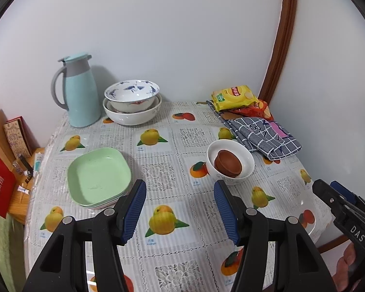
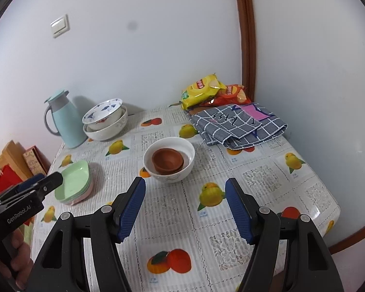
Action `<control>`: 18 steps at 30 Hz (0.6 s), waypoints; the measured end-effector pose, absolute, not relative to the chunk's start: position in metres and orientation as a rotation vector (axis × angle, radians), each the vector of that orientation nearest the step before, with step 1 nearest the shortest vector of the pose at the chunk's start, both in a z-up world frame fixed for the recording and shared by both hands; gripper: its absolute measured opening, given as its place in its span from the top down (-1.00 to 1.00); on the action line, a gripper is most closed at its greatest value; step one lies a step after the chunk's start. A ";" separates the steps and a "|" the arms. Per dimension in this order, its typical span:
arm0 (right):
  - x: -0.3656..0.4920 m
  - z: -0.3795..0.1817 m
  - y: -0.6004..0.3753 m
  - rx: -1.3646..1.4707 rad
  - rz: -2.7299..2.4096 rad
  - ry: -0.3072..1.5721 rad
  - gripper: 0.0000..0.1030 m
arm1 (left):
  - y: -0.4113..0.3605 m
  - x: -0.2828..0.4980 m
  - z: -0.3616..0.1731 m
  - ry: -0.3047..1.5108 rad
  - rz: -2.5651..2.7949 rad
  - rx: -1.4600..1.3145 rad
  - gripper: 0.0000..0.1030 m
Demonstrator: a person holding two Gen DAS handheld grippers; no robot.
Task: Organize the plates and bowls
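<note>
Left wrist view: both the left gripper (image 1: 180, 209) and right gripper (image 2: 185, 209) hang released, grasping nothing. Just behind them sits the white bowl (image 2: 169, 163) — glazed, hard, probably slippery and breakable — with small brown bowls (image 2: 167, 163) nested inside. Left of it, stiff green plates (image 1: 98, 176) stack; behind, patterned bowls (image 1: 132, 102). Likely best pinched at the rim.

Brown bowls (image 2: 167, 161) nested in white bowl (image 2: 169, 159), beyond empty parted right gripper (image 2: 185, 209) jaws.
</note>
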State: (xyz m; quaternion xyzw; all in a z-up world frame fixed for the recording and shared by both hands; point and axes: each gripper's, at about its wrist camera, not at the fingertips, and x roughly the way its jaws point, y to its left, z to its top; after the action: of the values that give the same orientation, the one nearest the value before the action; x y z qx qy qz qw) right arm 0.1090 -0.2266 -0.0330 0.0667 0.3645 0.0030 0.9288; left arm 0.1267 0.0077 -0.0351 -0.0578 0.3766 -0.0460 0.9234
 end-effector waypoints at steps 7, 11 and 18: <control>0.143 -0.043 -0.233 0.100 0.018 0.810 -0.31 | -0.006 0.162 -0.047 0.853 -0.122 -0.078 -0.08; 0.165 -0.048 -0.237 0.106 0.022 0.809 -0.31 | -0.012 0.181 -0.052 0.885 -0.125 -0.064 -0.08; 0.200 -0.064 -0.237 0.096 0.019 0.829 -0.31 | -0.017 0.215 -0.066 0.930 -0.136 -0.051 -0.08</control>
State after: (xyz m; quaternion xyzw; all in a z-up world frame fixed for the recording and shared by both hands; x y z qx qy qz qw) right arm 0.1996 -0.2374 -0.0638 0.0464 0.4024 0.0093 0.9143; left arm 0.2149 -0.0169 -0.0662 -0.0247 0.4479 -0.0657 0.8913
